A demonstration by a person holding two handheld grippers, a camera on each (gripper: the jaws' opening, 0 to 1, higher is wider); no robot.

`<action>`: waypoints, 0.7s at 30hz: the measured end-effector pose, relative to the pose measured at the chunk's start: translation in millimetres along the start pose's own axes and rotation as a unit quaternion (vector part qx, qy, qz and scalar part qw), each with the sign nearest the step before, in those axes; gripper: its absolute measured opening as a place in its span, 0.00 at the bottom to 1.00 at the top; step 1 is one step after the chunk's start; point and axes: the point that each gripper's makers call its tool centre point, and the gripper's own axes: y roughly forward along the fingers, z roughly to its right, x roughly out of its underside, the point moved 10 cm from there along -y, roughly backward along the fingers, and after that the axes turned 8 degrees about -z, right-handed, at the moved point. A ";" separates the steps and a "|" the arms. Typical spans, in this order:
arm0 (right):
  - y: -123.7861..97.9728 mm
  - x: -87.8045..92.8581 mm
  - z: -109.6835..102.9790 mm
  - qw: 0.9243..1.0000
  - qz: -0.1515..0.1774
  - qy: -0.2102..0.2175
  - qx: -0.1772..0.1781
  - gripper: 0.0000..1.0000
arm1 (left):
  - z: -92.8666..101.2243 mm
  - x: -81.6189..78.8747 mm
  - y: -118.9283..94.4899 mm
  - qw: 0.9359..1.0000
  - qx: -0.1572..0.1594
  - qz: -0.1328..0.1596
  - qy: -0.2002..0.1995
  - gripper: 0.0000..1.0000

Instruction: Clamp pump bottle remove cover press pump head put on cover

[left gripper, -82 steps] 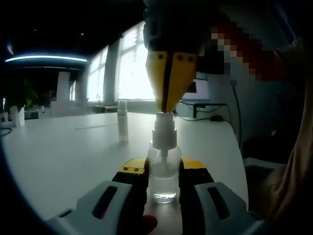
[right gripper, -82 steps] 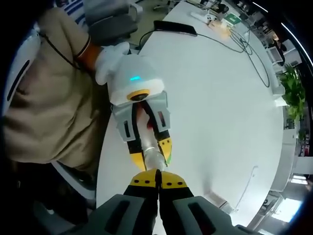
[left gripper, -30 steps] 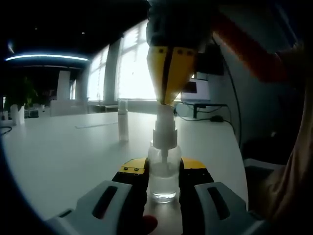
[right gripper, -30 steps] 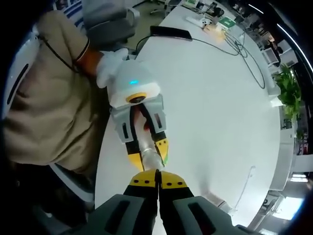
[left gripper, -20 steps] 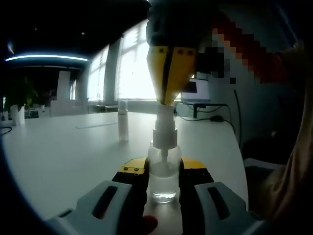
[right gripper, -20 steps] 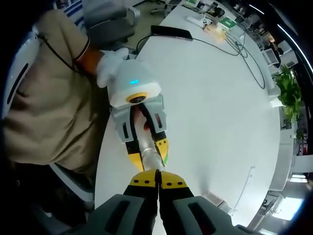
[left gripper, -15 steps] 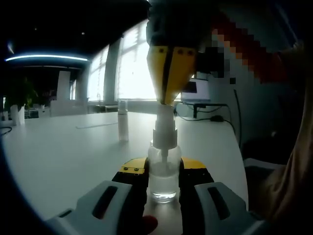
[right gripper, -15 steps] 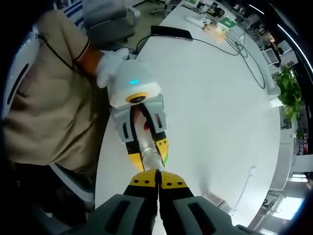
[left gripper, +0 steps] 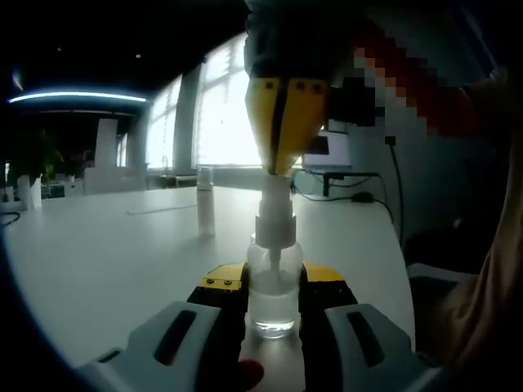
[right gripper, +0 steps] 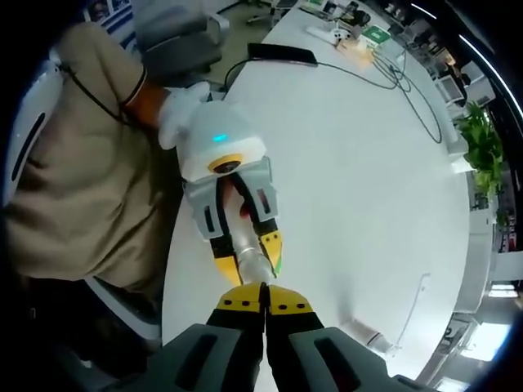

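A clear pump bottle [left gripper: 272, 296] with a white pump head [left gripper: 274, 214] stands upright on the white table [left gripper: 106, 261]. My left gripper [left gripper: 274, 282] is shut on the bottle's body, yellow-tipped fingers [left gripper: 221, 282] on either side. From above, my right gripper [left gripper: 276, 167] comes down with its yellow jaws shut together, its tip touching the top of the pump head. The clear cover [left gripper: 205, 211] stands apart, farther back on the table. In the right gripper view my right gripper [right gripper: 263, 294] looks straight down on the left gripper [right gripper: 245, 255] and the bottle [right gripper: 252, 260].
A person in a beige shirt [right gripper: 73, 180] stands at the table's near edge [right gripper: 167, 278]. Cables [right gripper: 392, 77] and a dark flat device [right gripper: 282, 53] lie at the far end. A plant [right gripper: 480, 151] and a monitor [left gripper: 327, 151] are beyond the table.
Since 2.7 s ago the right gripper's tip has risen slightly and the pump head has come up with it. Over the last second nothing else has visibly moved.
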 end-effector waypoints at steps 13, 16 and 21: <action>3.9 -1.9 -0.1 1.000 -0.011 0.003 -0.006 0.00 | 1.2 0.0 -0.3 1.000 -0.001 0.000 0.001 0.15; 4.0 -1.4 0.3 1.000 -0.010 0.006 -0.008 0.00 | 1.4 0.0 -0.3 1.000 -0.001 -0.001 0.001 0.15; 4.1 -0.6 -0.7 1.000 -0.006 0.008 -0.005 0.00 | 1.5 0.0 -0.4 1.000 -0.001 -0.001 0.001 0.15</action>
